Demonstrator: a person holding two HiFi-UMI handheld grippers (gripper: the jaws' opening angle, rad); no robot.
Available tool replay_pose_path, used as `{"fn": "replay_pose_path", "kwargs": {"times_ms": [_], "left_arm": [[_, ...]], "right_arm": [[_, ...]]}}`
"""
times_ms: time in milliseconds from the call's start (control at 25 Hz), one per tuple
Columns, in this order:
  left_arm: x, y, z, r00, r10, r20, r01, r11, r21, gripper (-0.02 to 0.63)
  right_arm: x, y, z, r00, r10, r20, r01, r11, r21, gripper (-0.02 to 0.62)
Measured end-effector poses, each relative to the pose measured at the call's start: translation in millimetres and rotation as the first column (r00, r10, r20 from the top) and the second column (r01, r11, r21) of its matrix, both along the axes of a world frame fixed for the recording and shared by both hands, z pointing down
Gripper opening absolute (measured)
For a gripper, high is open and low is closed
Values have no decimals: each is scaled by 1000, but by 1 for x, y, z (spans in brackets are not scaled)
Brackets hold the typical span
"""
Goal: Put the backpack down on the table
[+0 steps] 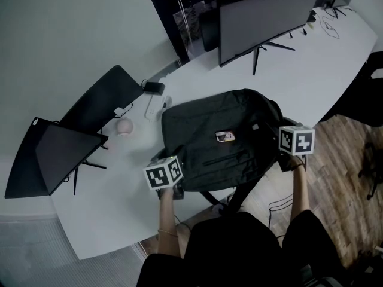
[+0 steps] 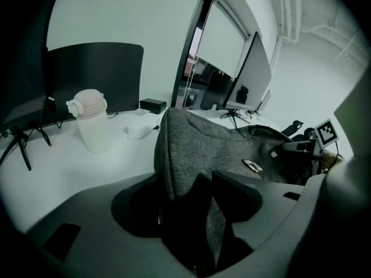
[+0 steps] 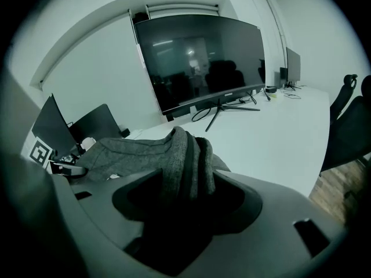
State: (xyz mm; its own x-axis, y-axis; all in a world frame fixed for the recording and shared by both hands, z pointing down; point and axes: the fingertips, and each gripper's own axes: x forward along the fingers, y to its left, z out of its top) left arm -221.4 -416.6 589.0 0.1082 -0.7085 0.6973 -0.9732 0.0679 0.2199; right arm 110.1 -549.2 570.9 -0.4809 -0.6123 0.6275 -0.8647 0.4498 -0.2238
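A dark grey backpack (image 1: 221, 136) lies flat on the white table (image 1: 323, 70), straps hanging over the near edge. My left gripper (image 1: 169, 163) is at its near left corner. In the left gripper view a raised fold of the backpack (image 2: 191, 143) stands between the jaws of the left gripper (image 2: 194, 207), which stand apart and do not press it. My right gripper (image 1: 282, 142) is at the bag's right side. In the right gripper view a bunched ridge of the backpack (image 3: 182, 149) sits loosely in the wide gap of the right gripper (image 3: 179, 196).
A white bottle with a pink lid (image 1: 124, 126) stands left of the bag. A large curved monitor (image 1: 263, 17) is at the back, a smaller monitor (image 1: 54, 157) at the left, and a dark panel (image 1: 105, 97) behind the bottle. An office chair (image 3: 348, 120) stands beyond the table's right edge.
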Motion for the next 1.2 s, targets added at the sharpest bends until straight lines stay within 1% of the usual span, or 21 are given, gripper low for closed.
{"fn": "replay_pose_path", "kwargs": {"times_ms": [40,120,200,320,400,480,560,680,720,760,840,1000,1120,1200], "left_arm": [[1,0,-1,1000,7,7,-7,1000,3,258],[1,0,-3,1000,7,22,-7,1000,15,270],[-2,1,-8,999,-12,33,11,999,37,279],[-8,4,-16,997,-48,52,44,996,84,284],[-9,9,-22,994,-56,89,46,992,114,284],[-10,13,-31,987,-56,151,32,987,157,279],[-9,19,-40,978,-51,204,10,980,198,243],[-5,28,-53,967,-47,249,-15,969,245,166],[-5,30,-57,964,-48,260,-22,966,257,134],[-3,33,-61,962,-46,269,-29,963,269,105],[1,38,-70,960,-38,276,-47,954,295,69],[10,49,-86,962,-17,273,-79,937,339,41],[15,56,-100,965,-5,262,-96,923,373,29],[19,61,-110,972,4,235,-102,909,403,25]], "right_arm": [[2,0,-1,1000,11,-2,-11,1000,9,221],[7,-1,-5,999,36,-4,-36,999,41,227],[12,-2,-14,998,61,9,-61,994,91,231],[13,0,-22,997,74,30,-77,989,124,230],[13,4,-29,997,73,23,-76,986,151,230],[15,8,-37,997,77,7,-77,980,186,230],[17,13,-46,996,86,-14,-80,971,225,230],[18,22,-58,996,81,-27,-70,959,274,227],[17,26,-62,997,71,-27,-60,955,292,214],[15,30,-67,998,60,-27,-48,949,311,184],[11,38,-75,999,40,-29,-28,938,346,136],[5,55,-93,1000,16,-23,-5,920,392,67],[3,65,-107,1000,11,12,-15,906,423,38],[3,72,-117,999,2,39,-19,897,441,28]]}}
